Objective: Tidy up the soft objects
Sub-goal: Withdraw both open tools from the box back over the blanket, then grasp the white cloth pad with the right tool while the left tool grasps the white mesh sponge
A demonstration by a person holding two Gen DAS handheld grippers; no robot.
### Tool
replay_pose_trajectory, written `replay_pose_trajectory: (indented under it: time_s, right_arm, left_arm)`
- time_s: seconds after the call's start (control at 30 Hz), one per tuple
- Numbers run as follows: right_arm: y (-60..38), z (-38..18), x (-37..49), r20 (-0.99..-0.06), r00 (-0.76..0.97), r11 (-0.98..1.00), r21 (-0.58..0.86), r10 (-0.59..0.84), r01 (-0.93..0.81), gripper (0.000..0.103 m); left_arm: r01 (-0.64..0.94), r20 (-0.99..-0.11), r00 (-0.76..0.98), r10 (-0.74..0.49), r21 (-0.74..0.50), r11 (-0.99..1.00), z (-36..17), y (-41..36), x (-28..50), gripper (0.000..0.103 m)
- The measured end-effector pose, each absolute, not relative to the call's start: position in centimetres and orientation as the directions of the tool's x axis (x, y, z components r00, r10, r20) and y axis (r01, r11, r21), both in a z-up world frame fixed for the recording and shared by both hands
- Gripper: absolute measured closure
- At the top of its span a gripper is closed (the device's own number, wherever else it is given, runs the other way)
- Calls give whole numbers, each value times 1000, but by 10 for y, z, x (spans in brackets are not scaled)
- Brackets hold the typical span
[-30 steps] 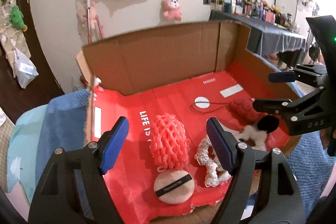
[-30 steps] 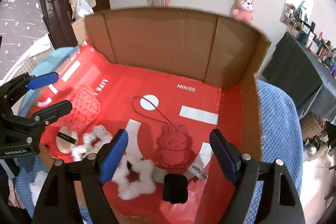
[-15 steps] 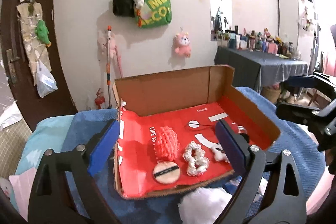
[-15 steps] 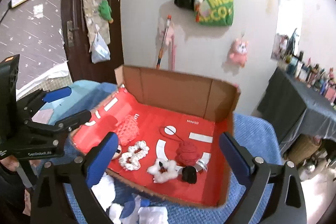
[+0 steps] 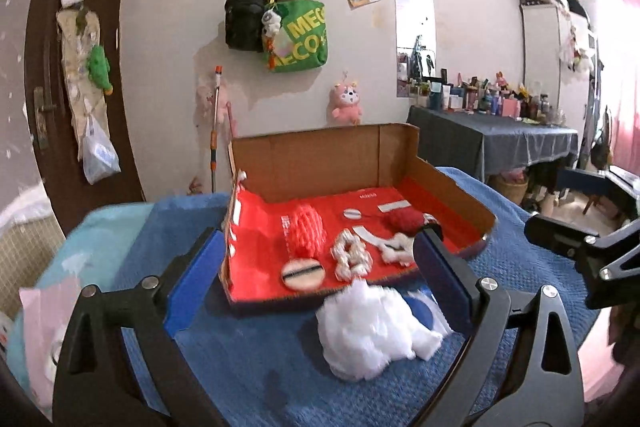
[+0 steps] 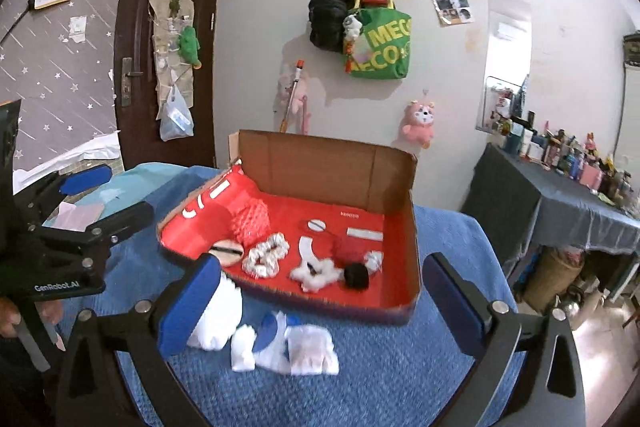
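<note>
Hovering above the blue blanket (image 6: pixel 400 379), left gripper (image 5: pixel 316 283) and right gripper (image 6: pixel 320 303) both stand wide apart, holding nothing. Just below them, outside the box, lies a white and blue plush toy (image 6: pixel 280 343), unsorted. Beyond it, touching the blanket, the red-lined cardboard box (image 6: pixel 412 227) already holds a round puff (image 5: pixel 301 273), a white scrunchie (image 5: pixel 351 258), a coral mesh item (image 5: pixel 306 229), a white fluffy piece (image 6: pixel 316 273), a black pom-pom (image 6: pixel 356 277) and a red plush (image 5: pixel 404 219). Judgement: mostly sorted; the plush toy remains.
</note>
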State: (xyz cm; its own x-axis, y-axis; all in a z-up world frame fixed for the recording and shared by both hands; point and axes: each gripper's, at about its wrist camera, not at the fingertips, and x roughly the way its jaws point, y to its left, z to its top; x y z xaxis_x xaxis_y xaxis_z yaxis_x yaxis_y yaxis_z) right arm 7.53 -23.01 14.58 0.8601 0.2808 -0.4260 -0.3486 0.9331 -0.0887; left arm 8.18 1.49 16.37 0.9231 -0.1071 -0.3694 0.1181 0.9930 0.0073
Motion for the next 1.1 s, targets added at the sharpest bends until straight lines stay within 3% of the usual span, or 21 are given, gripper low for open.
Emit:
replay_pose_trajectory:
  time_s: [0.2,0.53,0.7,1.1]
  right_arm:
    - [-232,116,55,-393,889,952,-89,236,-293,0]
    - [-239,58,53,-416,887,973,-24,200,-231,0]
    - [-245,34,60,-446,880,982,-15,162,-189,0]
    - [-250,18,61,-421,899,990,-18,118,-139,0]
  left_arm:
    - [107,-390,915,-106,-19,994,137,19,75,7]
    - [103,-455,881,-131,-86,991,87,23,82,7]
    - [93,-462,881,-104,-46,995,65,16,79,7]
    - [91,-465,880,-99,-38,995,52,12,77,7]
